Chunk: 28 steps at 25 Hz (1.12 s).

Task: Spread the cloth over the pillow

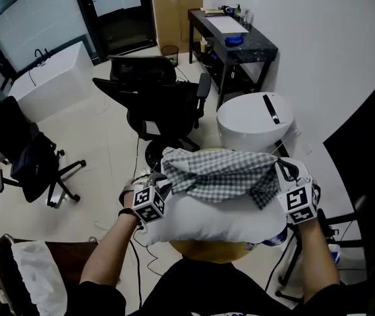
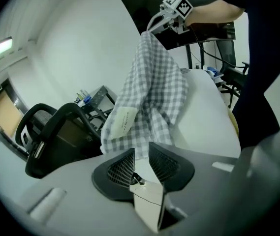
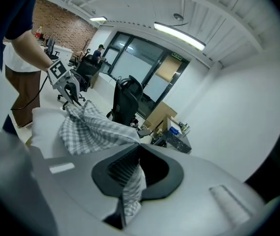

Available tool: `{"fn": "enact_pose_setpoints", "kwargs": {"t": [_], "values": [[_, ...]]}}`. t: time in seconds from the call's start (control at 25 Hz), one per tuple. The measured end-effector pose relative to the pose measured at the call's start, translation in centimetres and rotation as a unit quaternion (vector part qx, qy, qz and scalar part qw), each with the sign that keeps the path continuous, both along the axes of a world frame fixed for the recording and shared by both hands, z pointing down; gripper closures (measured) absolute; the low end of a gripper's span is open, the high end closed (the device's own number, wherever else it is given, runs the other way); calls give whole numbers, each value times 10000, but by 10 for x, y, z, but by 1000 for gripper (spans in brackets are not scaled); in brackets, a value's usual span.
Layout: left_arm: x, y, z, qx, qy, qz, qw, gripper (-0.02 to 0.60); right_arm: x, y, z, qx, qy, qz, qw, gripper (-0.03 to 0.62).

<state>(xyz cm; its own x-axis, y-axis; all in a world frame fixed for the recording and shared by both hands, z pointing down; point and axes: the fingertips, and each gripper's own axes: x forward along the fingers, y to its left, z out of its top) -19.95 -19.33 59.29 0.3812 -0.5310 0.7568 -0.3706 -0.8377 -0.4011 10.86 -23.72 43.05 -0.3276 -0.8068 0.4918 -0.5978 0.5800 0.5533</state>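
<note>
A black office chair (image 1: 154, 101) stood on the floor at the far left. Nearer, the left gripper (image 1: 163, 188) sat at the left end of the white pillow (image 1: 207, 219). Its jaws stood apart and clamped nothing, with the hem of the checked cloth (image 1: 220, 173) lying just at their tips. The cloth lay bunched and rumpled along the pillow's far side, covering only part of it, and a pale label (image 2: 121, 121) showed near its left edge. Under the pillow's near edge a yellowish surface (image 1: 207, 250) peeked out. At the pillow's right end, the right gripper (image 1: 285, 173) was clenched on the cloth's right corner, with a fold of fabric pinched between its closed jaws.
</note>
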Motion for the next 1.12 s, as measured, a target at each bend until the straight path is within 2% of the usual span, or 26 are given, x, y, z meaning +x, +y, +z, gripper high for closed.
{"fn": "enact_pose_setpoints", "kwargs": {"t": [0.2,0.28,0.52,0.6,0.76,0.84,0.96,1.12], "values": [[10,-4,36,-492,-310,187,9981,503,-4,-2,5,-53,15,-45,10000,580],[11,-5,48,-686,-328,167,9970,502,-5,-1,7,-82,21,-52,10000,580],[10,-10,64,-851,-424,178,9953,502,-4,-4,12,-149,71,-57,9998,580],[10,-12,65,-831,-500,236,9950,503,-3,-4,14,-160,67,-45,9998,580],[8,-15,60,-761,-540,247,9953,580,0,-6,14,-155,59,-23,9999,580],[5,-16,53,-694,-543,248,9958,580,1,-7,12,-127,59,-15,9999,580],[-3,-21,29,-441,-534,245,9973,580,3,-9,6,-67,59,-3,10000,580],[-20,-35,-26,61,-502,191,9985,580,9,-14,-5,52,72,19,10000,580]]}}
